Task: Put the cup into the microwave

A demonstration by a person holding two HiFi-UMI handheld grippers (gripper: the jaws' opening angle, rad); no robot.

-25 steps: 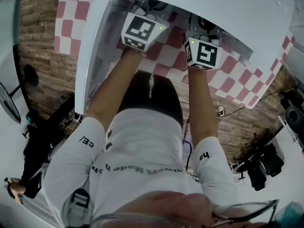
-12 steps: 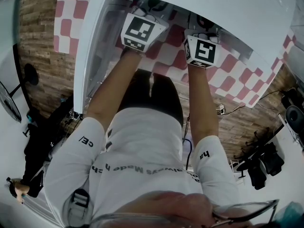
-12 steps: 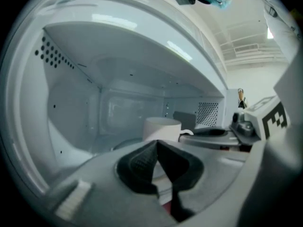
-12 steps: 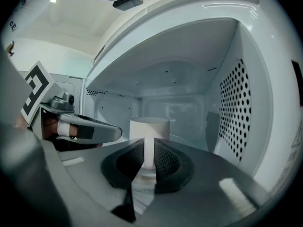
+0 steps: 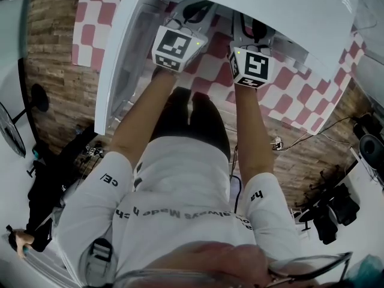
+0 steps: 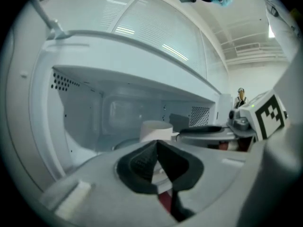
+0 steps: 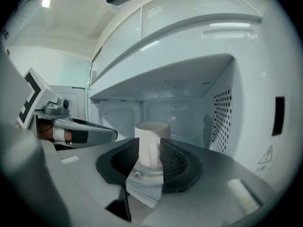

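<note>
A white cup [image 7: 151,141] stands on the glass plate inside the open white microwave [image 7: 189,86]. My right gripper [image 7: 149,148] reaches into the cavity, open, with the cup's handle side in the gap between its jaws. I cannot tell whether the pads touch it. In the left gripper view the same cup [image 6: 156,129] shows just past my left gripper [image 6: 156,144], which is shut on nothing at the cavity's mouth. In the head view both marker cubes, the left cube [image 5: 175,47] and the right cube [image 5: 251,66], sit side by side under the microwave's top [image 5: 258,8].
The microwave door [image 5: 117,59] hangs open at the left of the left gripper. Perforated cavity walls [image 7: 220,117] close in on the right. The microwave rests on a red and white checked cloth [image 5: 300,95]. Brick-patterned floor [image 5: 48,53] lies below.
Both marker cubes have shifted slightly in the head view, the left one a little lower. More of both grippers' black bodies shows under the microwave's top.
</note>
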